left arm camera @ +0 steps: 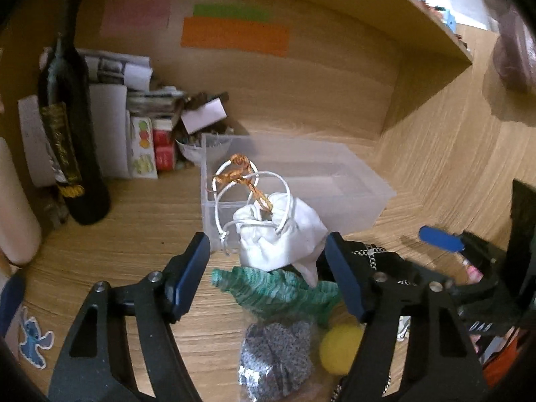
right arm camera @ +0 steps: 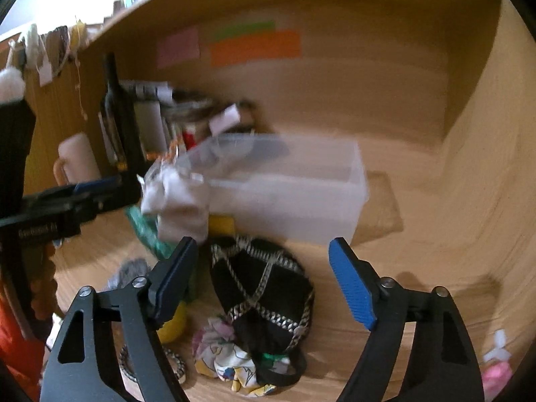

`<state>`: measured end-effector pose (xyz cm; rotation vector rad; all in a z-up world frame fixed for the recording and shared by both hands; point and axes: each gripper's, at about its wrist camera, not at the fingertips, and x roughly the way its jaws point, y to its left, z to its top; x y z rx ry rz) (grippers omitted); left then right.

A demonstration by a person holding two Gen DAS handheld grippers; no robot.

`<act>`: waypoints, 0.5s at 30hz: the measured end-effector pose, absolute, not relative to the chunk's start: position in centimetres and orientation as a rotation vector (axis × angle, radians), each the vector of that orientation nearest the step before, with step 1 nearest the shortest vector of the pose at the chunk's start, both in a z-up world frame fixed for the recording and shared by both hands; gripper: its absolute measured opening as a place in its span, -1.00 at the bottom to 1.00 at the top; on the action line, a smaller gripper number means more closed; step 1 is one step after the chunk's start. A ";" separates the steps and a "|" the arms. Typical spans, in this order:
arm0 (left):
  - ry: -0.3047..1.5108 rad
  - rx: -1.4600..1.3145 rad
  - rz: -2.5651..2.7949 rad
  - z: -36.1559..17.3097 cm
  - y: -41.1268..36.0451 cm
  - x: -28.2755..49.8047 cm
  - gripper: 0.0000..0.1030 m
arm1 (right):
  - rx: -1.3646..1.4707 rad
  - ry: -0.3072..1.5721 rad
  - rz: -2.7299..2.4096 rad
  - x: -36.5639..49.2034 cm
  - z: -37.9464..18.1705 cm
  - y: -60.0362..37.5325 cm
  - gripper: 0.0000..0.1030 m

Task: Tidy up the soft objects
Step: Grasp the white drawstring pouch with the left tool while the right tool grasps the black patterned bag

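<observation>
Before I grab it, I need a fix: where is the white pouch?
In the left wrist view the white pouch sits centre, beyond the open left gripper, against the clear bin's near corner, above the green cloth.

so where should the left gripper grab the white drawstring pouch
Probably the gathered neck of the white pouch, just below the cord loops. It sits upright between the open left gripper fingers, so come straight forward and close there.

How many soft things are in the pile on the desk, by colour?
White: 1, the white drawstring pouch
Green: 1, the green knitted cloth
Grey: 1, the grey speckled scrunchie
Yellow: 1, the yellow ball
Black: 1, the black pouch with chain pattern
Floral: 1, the floral cloth
Total: 6
</observation>
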<state>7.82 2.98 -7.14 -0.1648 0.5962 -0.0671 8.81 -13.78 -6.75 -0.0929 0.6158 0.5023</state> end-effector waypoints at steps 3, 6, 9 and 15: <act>0.628 -0.161 -0.075 -7.8 2.8 9.1 0.38 | -0.128 0.665 0.505 9.5 -7.7 -13.4 0.52; 0.663 -0.153 -0.073 -8.5 2.5 10.3 0.38 | -0.150 0.714 0.515 10.1 -8.7 -13.2 0.52; 0.693 -0.127 -0.060 -9.3 2.1 11.3 0.38 | -0.160 0.763 0.518 10.8 -9.5 -12.9 0.52; 0.722 -0.101 -0.071 -10.5 1.7 12.0 -0.03 | -0.185 0.833 0.537 11.7 -10.7 -12.4 0.43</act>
